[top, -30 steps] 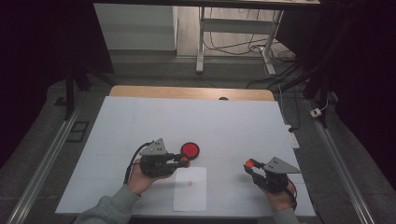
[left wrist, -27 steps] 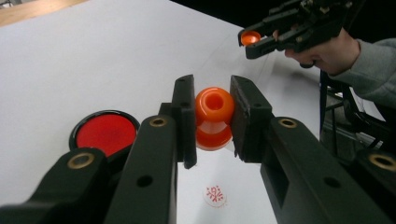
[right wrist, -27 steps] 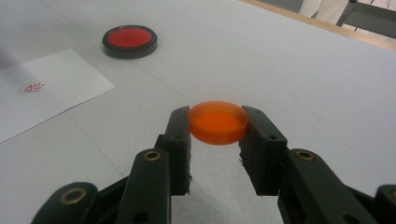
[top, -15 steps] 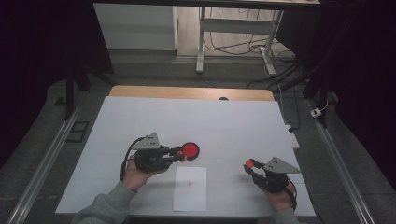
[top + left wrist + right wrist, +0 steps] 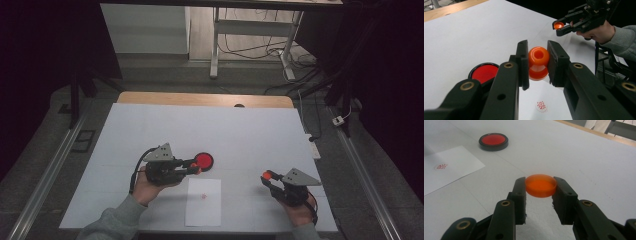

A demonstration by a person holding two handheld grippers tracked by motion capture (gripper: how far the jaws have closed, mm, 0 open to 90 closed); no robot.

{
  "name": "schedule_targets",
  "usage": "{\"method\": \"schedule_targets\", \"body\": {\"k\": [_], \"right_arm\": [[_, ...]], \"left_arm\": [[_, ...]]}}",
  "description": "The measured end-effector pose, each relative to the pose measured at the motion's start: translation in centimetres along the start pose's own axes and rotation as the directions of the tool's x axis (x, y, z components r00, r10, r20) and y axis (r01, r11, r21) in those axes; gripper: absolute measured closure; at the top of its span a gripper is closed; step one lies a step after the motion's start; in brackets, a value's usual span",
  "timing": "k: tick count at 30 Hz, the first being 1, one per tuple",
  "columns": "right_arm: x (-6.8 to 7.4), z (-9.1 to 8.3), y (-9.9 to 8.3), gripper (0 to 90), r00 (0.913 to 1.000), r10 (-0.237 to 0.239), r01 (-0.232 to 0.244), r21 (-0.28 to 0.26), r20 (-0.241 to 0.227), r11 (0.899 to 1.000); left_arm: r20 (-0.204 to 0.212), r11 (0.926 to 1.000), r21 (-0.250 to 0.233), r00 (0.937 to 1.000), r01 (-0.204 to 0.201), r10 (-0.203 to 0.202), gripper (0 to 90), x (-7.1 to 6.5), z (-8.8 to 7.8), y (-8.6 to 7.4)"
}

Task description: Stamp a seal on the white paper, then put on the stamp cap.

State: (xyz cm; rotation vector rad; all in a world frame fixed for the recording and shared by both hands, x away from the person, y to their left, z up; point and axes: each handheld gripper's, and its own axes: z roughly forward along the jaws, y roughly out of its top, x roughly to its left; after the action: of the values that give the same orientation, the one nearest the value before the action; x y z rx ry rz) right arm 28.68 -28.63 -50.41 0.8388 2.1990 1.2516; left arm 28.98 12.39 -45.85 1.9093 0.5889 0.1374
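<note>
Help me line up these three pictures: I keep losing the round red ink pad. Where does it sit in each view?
High view: the ink pad lies at centre left, just beyond the left gripper.
Left gripper view: the ink pad is at lower left, partly behind the left jaw.
Right gripper view: the ink pad is at upper left.
Shared landmark: the stamped white paper beside it.

Ink pad sits just past my left jaws, paper sheet below. Rest of counter is open btwn my hands & beyond.
</note>
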Motion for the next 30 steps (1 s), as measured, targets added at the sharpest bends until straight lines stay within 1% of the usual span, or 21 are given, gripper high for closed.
{"method": "schedule_targets", "body": {"k": [5, 9, 12, 26, 30], "right_arm": [[0.1, 0.0, 0.1, 63.9, 1.0, -0.007, 0.007, 0.006, 0.002, 1.0], [0.2, 0.2, 0.1, 63.9, 1.0, -0.005, 0.005, -0.001, -0.006, 1.0], [0.3, 0.3, 0.2, 63.9, 0.9999, -0.006, 0.007, 0.005, -0.01, 1.0], [0.9, 0.7, 0.6, 63.9, 0.9994, -0.015, 0.015, -0.006, -0.032, 1.0], [1.0, 0.7, 0.6, 63.9, 0.9992, -0.017, 0.017, -0.001, -0.035, 1.0]], "left_arm": [[-0.001, 1.0, 0.002, 1.0, 0.001, -0.001, 72.4, 0.0, 0.1, 0.0], [-0.005, 1.0, 0.007, 1.0, 0.0, 0.0, 72.5, 0.1, 0.1, -0.1], [-0.005, 1.0, 0.007, 1.0, 0.001, -0.001, 72.4, 0.1, 0.1, -0.1], [-0.005, 1.0, 0.008, 1.0, 0.005, -0.005, 72.4, 0.1, 0.2, -0.2], [-0.006, 1.0, 0.008, 1.0, 0.006, -0.006, 72.4, 0.2, 0.2, -0.2]]}}
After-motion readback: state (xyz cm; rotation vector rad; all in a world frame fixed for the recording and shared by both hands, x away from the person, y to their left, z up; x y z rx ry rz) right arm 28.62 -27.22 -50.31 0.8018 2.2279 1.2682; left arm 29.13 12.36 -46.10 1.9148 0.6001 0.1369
